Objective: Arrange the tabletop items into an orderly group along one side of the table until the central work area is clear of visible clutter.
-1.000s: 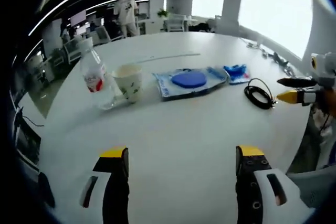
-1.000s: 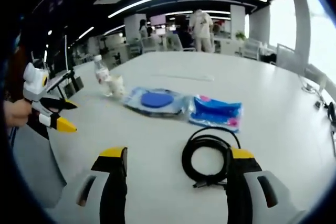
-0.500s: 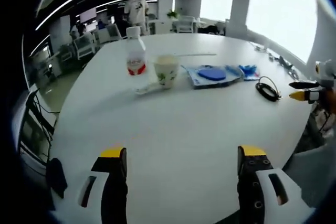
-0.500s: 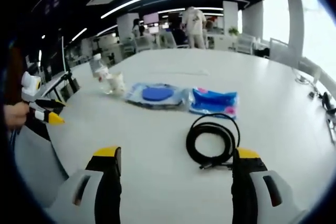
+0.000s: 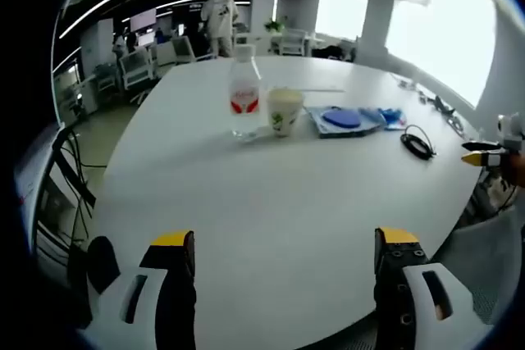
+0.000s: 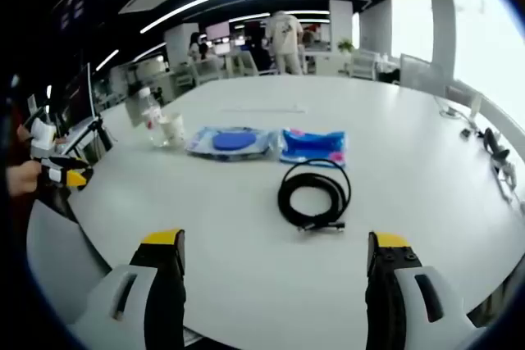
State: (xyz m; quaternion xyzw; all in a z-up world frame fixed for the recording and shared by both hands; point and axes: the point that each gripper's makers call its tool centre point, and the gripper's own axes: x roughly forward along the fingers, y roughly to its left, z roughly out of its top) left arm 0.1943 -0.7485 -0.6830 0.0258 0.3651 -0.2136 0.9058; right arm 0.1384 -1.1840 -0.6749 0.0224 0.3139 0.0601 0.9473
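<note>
left gripper (image 5: 281, 243) open, empty | right gripper (image 6: 275, 247) open, empty | bottle (image 5: 244, 92) touching cup (image 5: 284, 111) | cable (image 6: 312, 196) beyond right gripper on desk (image 6: 246, 235)

The round tabletop (image 5: 271, 202) is white. The clear plastic bottle (image 5: 244, 92) wears a red label; the coiled cable (image 6: 313, 196) is black; the flat plastic pouch (image 6: 312, 146) is blue with pink.

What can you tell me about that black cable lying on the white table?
The black cable is wound into a loose round coil of several loops and lies flat on the white table. Its two ends stick out side by side at the near edge of the coil. It looks like thin rubbery cord. It lies just in front of the blue packet without touching it. No gripper holds it. In the left gripper view it shows as a small dark coil near the table's right edge.
</note>
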